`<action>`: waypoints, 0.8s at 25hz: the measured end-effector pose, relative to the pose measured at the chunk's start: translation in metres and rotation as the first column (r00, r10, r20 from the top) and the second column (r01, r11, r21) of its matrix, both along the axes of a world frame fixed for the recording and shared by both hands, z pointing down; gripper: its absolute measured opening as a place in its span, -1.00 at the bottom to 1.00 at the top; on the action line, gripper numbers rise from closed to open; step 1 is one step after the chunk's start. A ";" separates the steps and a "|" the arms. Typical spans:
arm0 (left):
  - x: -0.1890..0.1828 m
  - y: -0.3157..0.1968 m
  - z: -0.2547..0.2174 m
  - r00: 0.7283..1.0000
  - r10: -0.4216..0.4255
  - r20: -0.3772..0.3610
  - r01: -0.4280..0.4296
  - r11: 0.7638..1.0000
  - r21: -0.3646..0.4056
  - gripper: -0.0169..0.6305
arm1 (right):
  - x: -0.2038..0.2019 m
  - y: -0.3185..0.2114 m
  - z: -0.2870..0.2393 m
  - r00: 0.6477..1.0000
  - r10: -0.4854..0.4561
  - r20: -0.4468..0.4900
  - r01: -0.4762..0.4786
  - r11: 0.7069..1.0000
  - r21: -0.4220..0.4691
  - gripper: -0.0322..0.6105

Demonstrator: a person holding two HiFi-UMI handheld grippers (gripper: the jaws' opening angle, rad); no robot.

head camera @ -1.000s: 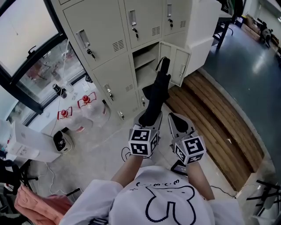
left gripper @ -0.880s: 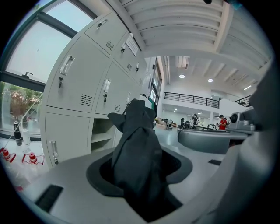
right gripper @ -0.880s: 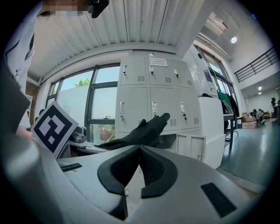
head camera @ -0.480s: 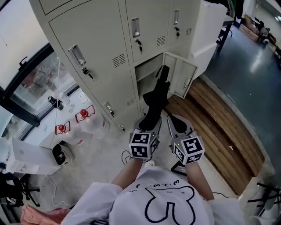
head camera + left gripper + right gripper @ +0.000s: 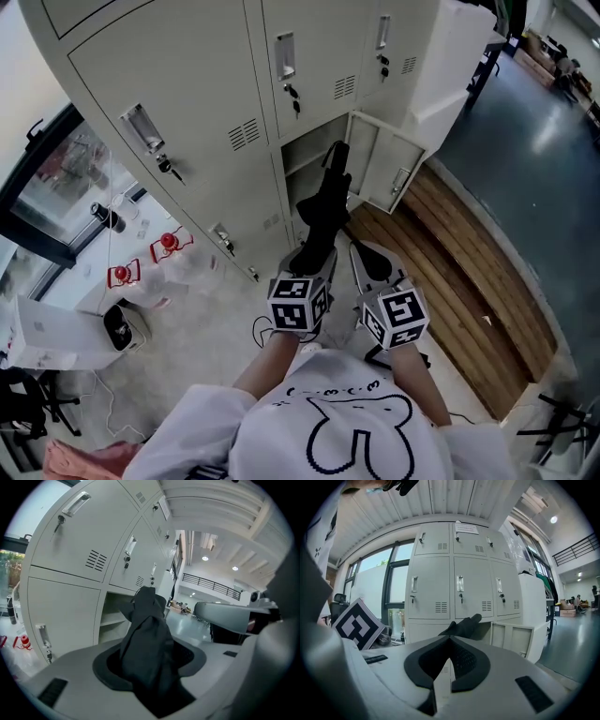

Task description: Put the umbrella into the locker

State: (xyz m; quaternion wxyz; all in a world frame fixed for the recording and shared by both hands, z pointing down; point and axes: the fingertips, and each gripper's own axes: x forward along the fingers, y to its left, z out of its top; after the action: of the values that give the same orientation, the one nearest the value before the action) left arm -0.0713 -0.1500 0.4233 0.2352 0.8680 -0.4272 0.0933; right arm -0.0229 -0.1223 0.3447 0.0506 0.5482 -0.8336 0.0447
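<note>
Head view: grips the folded black umbrella [image 5: 323, 211] by its near end in the left tool [image 5: 312, 258], long axis running straight ahead, far end at the mouth of the open locker compartment [image 5: 314, 150]; holds the right tool [image 5: 373, 267] just beside, idle.

Left gripper view: shows jaws pressed on the umbrella [image 5: 145, 630], locker compartment [image 5: 110, 620] ahead, slightly left.

Right gripper view: shows jaws together on nothing, umbrella [image 5: 464, 625] just beyond.
</note>
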 end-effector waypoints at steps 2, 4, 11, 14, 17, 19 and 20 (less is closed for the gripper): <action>0.007 -0.008 0.006 1.000 -0.017 0.007 0.017 1.000 -0.020 -0.27 | 0.009 -0.009 0.004 1.000 -0.011 0.000 0.011 1.000 -0.008 -0.82; 0.014 -0.018 0.014 0.999 -0.045 0.008 0.045 0.998 -0.038 -0.27 | 0.020 -0.021 0.008 1.000 -0.026 0.000 0.026 0.999 -0.018 -0.82; 0.044 -0.057 0.043 0.985 -0.168 0.037 0.171 0.980 -0.106 -0.27 | 0.057 -0.067 0.016 0.991 -0.131 -0.015 0.130 0.991 -0.039 -0.82; 0.057 -0.076 0.051 0.973 -0.225 0.051 0.230 0.966 -0.122 -0.27 | 0.075 -0.089 0.020 0.986 -0.169 -0.014 0.168 0.984 -0.052 -0.82; 0.064 -0.088 0.058 0.955 -0.290 0.066 0.296 0.946 -0.129 -0.27 | 0.089 -0.104 0.029 0.976 -0.218 -0.008 0.216 0.973 -0.076 -0.82; 0.066 -0.095 0.062 0.940 -0.334 0.073 0.341 0.931 -0.131 -0.27 | 0.094 -0.112 0.035 0.967 -0.256 -0.003 0.255 0.962 -0.094 -0.82; 0.067 -0.099 0.063 0.933 -0.352 0.075 0.359 0.924 -0.128 -0.27 | 0.096 -0.114 0.037 0.961 -0.275 0.000 0.273 0.957 -0.101 -0.82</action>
State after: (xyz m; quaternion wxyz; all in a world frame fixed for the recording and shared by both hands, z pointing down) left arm -0.0046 -0.2485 0.4863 0.2976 0.7549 -0.5758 0.1006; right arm 0.0732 -0.2368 0.3817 0.0897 0.4245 -0.8979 0.0750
